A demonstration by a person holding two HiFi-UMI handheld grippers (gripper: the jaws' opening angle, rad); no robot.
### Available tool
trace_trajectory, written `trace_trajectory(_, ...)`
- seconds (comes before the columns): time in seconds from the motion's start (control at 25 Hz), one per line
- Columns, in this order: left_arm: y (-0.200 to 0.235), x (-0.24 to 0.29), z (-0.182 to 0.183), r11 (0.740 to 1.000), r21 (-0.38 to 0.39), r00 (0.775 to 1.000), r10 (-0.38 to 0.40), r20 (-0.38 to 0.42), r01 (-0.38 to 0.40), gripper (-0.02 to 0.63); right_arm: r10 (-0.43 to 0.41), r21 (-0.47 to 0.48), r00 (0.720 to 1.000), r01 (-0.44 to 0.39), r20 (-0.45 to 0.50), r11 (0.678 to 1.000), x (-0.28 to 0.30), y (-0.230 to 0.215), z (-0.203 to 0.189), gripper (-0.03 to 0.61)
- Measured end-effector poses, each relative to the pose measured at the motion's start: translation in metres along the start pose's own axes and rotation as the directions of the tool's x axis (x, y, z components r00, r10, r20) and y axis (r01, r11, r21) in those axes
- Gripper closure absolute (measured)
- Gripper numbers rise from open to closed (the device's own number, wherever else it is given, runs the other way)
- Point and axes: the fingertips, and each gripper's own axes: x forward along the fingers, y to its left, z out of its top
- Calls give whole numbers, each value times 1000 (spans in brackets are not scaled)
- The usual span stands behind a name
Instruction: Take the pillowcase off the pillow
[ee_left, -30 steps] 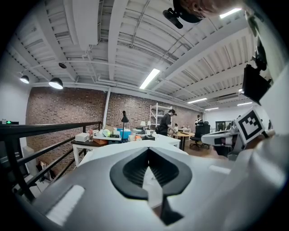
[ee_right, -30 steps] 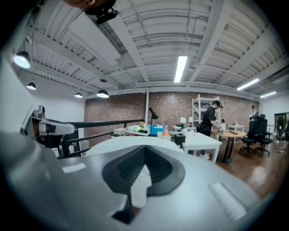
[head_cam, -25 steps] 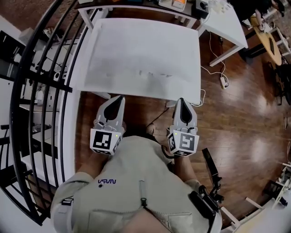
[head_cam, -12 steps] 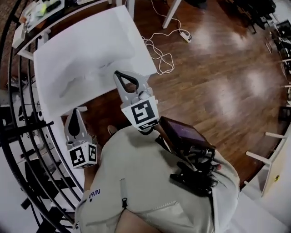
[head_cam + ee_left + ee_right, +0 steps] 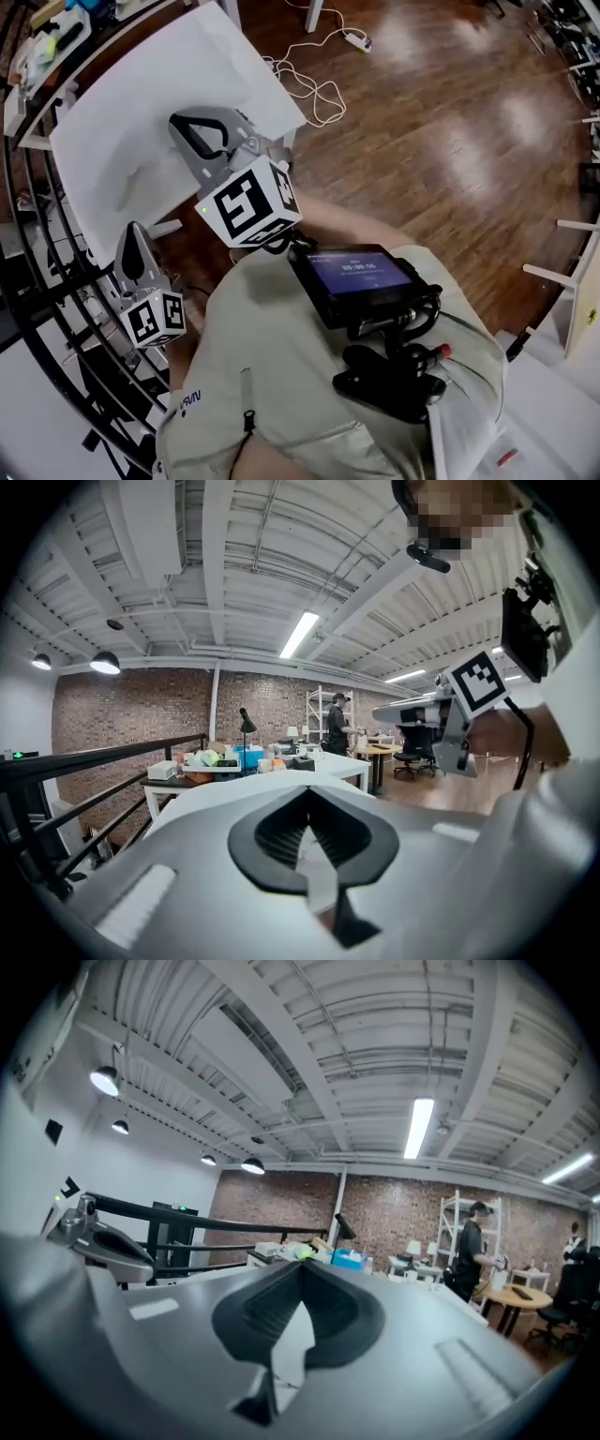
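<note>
A white table top (image 5: 141,103) with a faint wrinkled patch lies at the upper left of the head view; I cannot tell a pillow or pillowcase apart from it. My right gripper (image 5: 194,131) is raised close to the camera over the table's near edge, shut and empty. My left gripper (image 5: 134,239) hangs lower by the table's near left corner, also shut on nothing. In the left gripper view the jaws (image 5: 309,803) meet, aimed level across the room, with the right gripper (image 5: 459,714) at the right. The right gripper view shows closed jaws (image 5: 300,1274) and the left gripper (image 5: 94,1237).
A black device with a lit screen (image 5: 361,281) is strapped on the person's chest. A black railing (image 5: 37,309) curves along the left. A cluttered desk (image 5: 47,37) stands behind the table. A cable and power strip (image 5: 314,89) lie on the wooden floor.
The head view has swung to the right, so the table slid to the upper left. The right gripper rose toward the camera. Both grippers stayed shut and empty.
</note>
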Motion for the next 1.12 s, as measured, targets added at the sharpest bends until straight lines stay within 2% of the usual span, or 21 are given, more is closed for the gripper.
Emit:
trace_trajectory(0.16, 5, -1, 4, 1000, 7, 1000, 2, 1, -2, 607, -15, -2, 999, 15, 41, 1000, 2, -3, 15, 575)
trace_trajectory(0.32, 5, -2, 19, 1000, 14, 999, 25, 29, -25, 607, -31, 71, 997, 26, 70, 997, -3, -7, 13, 575)
trace_trajectory(0.48, -3, 1, 33, 997, 35, 995, 60, 77, -63, 608, -34, 185, 999, 28, 25, 982, -14, -6, -22, 575)
trace_trajectory(0.64, -15, 10, 35, 998, 52, 995, 34, 95, -39, 608, -52, 238, 998, 60, -40, 969, -26, 2, -57, 575)
trace_trajectory(0.96, -37, 12, 8, 998, 59, 1000, -1, 17, 0, 608, -37, 247, 997, 51, -61, 968, -32, 22, -78, 575)
trace_trajectory(1.12, -35, 10, 4, 997, 76, 1000, 3, 20, -5, 607, -19, 251, 997, 36, -70, 967, -34, 32, -87, 575)
